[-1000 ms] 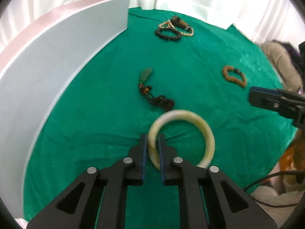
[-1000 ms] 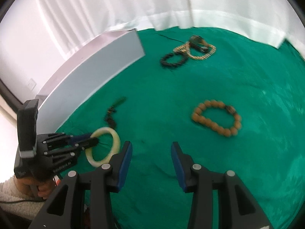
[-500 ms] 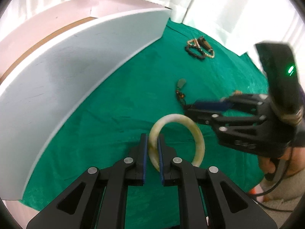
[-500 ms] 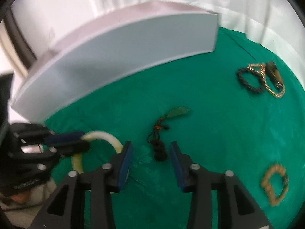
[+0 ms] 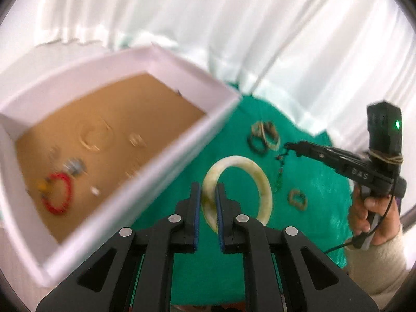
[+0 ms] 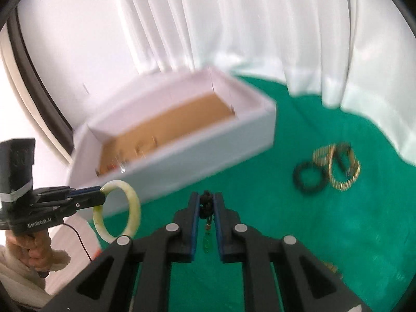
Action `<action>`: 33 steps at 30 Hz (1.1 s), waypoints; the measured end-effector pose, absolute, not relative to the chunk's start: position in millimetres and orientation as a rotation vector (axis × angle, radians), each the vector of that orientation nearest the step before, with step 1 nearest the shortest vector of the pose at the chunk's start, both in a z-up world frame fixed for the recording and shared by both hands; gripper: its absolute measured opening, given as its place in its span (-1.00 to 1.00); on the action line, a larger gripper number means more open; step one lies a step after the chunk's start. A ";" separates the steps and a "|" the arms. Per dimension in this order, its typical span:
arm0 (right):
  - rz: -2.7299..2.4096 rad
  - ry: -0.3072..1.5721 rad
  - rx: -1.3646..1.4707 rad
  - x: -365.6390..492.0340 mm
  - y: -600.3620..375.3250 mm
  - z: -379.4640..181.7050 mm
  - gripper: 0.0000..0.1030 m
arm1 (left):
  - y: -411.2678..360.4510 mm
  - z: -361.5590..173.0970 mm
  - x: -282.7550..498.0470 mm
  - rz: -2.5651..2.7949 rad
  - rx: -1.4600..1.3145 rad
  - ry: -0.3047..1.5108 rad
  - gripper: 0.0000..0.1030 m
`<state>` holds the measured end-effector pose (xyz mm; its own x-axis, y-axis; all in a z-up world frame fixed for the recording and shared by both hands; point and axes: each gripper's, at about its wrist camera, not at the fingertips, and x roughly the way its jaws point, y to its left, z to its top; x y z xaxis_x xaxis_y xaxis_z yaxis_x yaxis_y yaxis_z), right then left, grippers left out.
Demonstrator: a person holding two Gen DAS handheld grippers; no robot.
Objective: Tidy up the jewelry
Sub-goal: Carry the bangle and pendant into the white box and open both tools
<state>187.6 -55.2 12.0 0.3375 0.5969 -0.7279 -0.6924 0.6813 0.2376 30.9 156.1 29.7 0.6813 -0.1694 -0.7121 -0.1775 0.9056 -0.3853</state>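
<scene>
Green cloth (image 5: 325, 182) beside white box (image 5: 182, 156): left gripper (image 5: 207, 195), tilted downward, clamps pale bangle (image 5: 249, 163); right gripper (image 6: 206, 202), jaws just closed, pinches corded pendant (image 6: 207, 208).

Left gripper (image 5: 207, 197) clamping pale jade-like bangle (image 5: 238, 189) over green cloth (image 5: 312, 182), beside white cardboard box's (image 5: 166, 161) near wall.

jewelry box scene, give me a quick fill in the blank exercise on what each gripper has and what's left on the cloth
1. The left gripper is shut on the pale ____.
2. The right gripper is shut on the dark cord of a ____ pendant.
3. The red bracelet lies inside the white ____.
4. The black bead bracelet lies on the ____ cloth.

Missing words: bangle; green; box; green
</scene>
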 end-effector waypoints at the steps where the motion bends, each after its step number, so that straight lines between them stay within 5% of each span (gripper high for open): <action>1: 0.862 0.869 -0.105 191.2 -49.5 27.4 -0.78 | 167.3 38.1 29.6 0.025 -0.458 0.816 -0.83; 9: 0.972 0.781 -0.052 209.0 13.8 76.7 -0.78 | 252.7 45.7 36.0 0.303 -0.444 0.811 -0.83; 21: 1.083 1.000 -0.076 202.8 125.1 -14.7 -0.72 | 284.4 -32.4 57.6 0.384 -0.473 0.983 -0.84; 23: 1.071 0.994 -0.080 197.8 130.3 -17.6 -0.30 | 282.3 -27.6 58.2 0.405 -0.442 0.981 -0.66; 25: 1.054 0.975 -0.061 193.4 123.5 -9.7 -0.13 | 279.0 -17.6 56.0 0.422 -0.419 0.955 0.07; 26: 1.050 0.958 -0.055 191.5 119.1 -3.5 -0.13 | 275.9 -10.6 53.3 0.437 -0.399 0.928 0.20; 29: 1.022 0.847 -0.082 179.1 95.1 24.1 -0.11 | 261.7 7.1 50.4 0.436 -0.356 0.874 0.36; 33: 0.939 0.711 -0.141 153.8 48.9 46.1 0.20 | 222.9 25.1 46.8 0.366 -0.304 0.807 0.60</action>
